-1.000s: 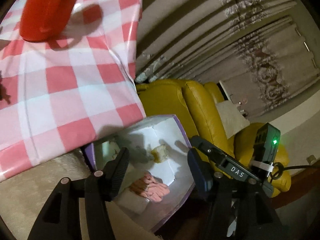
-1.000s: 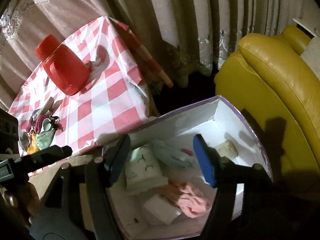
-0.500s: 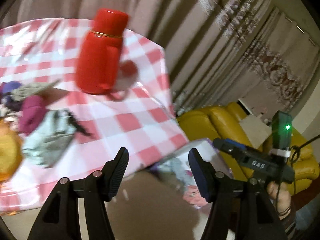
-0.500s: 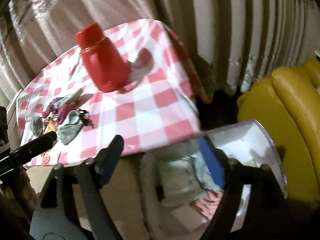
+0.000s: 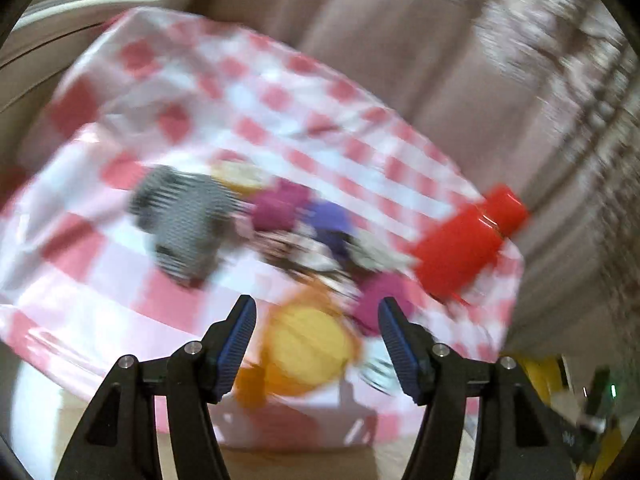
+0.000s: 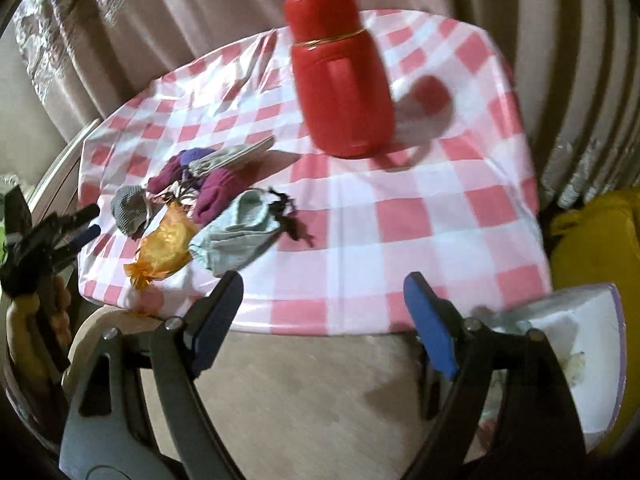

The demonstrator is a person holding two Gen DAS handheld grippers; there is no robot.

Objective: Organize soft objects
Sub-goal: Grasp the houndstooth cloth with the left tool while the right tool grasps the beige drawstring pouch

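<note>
A pile of soft things lies on the red-checked tablecloth point(image 6: 420, 216): an orange pouch point(image 6: 166, 242), a pale green sock point(image 6: 236, 232), magenta gloves point(image 6: 214, 194), a grey knit piece point(image 6: 128, 206). In the blurred left wrist view the orange pouch point(image 5: 306, 346) sits just beyond my open, empty left gripper point(image 5: 314, 322), with the grey knit piece point(image 5: 180, 220) further left. My right gripper point(image 6: 324, 300) is open and empty over the table's near edge. The left gripper point(image 6: 86, 222) also shows at the far left of the right wrist view.
A red thermos point(image 6: 342, 80) stands on the table behind the pile, also in the left wrist view point(image 5: 468, 246). A white box with purple rim point(image 6: 592, 336) holding soft items sits low at the right. A yellow armchair point(image 6: 600, 240) and curtains point(image 6: 560, 60) lie behind.
Both grippers swung up and left, away from the white box toward the table. The pile of soft things has come into view in front of the left gripper. Both stay open.
</note>
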